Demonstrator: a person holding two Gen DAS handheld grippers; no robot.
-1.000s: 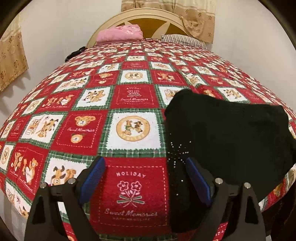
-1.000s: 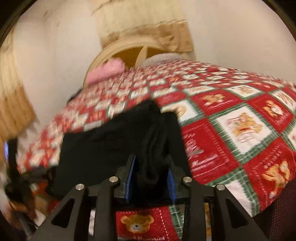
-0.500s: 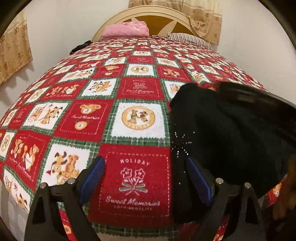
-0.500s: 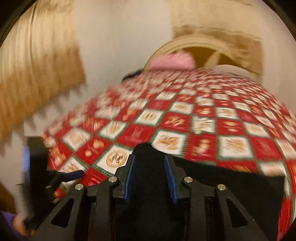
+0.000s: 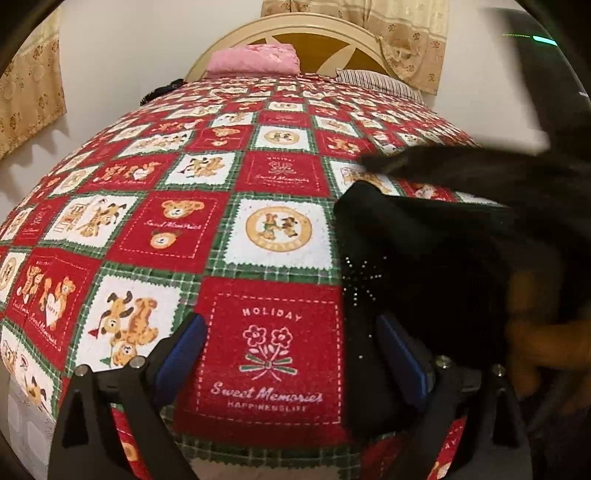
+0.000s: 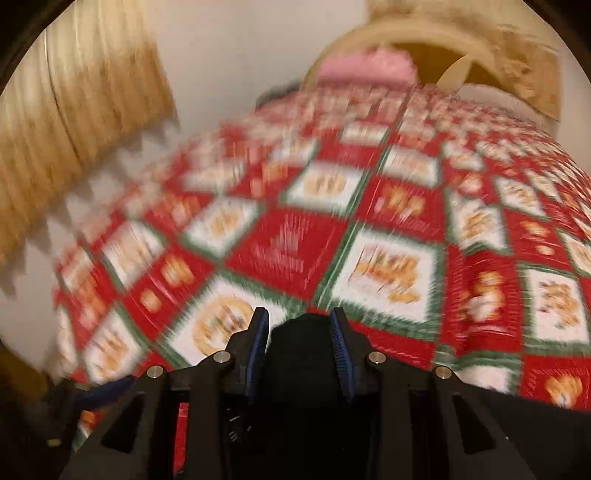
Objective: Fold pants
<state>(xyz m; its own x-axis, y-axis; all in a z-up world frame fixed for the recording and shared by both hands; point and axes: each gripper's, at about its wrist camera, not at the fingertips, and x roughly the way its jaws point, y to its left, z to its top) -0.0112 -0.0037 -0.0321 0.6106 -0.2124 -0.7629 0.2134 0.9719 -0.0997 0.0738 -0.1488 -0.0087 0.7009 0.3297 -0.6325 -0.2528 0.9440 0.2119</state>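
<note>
Pants (image 5: 436, 266), black, lay on the near right part of the bed in the left wrist view, one edge running down between the left gripper's fingers and hanging over the bed's front edge. A scatter of tiny pale dots showed on the cloth near that edge. Above the flat part, a blurred black layer of cloth stretched in from the right, lifted off the quilt.

In the right wrist view a bunched fold of the pants (image 6: 301, 354) stood between the blue pads of the right gripper (image 6: 300, 332), whose jaws were pinching it; more black cloth spread out below and to the right. That view was heavily blurred.

The left gripper (image 5: 291, 354) sat low at the bed's front edge, jaws spread wide, the left finger over the quilt and the right finger (image 5: 400, 360) against the black cloth; nothing was clamped between them. A blurred hand (image 5: 543, 343) showed at the right edge beside it.

The quilt (image 5: 229, 206) covered the bed in red and white squares with green borders, printed with bears and the words "Holiday" and "Sweet Memories". At the far end a pink folded bundle (image 5: 255, 59) and a striped pillow (image 5: 373, 79) lay before a cream headboard (image 5: 295, 27). Tan curtains (image 5: 29, 88) hung on the wall.
</note>
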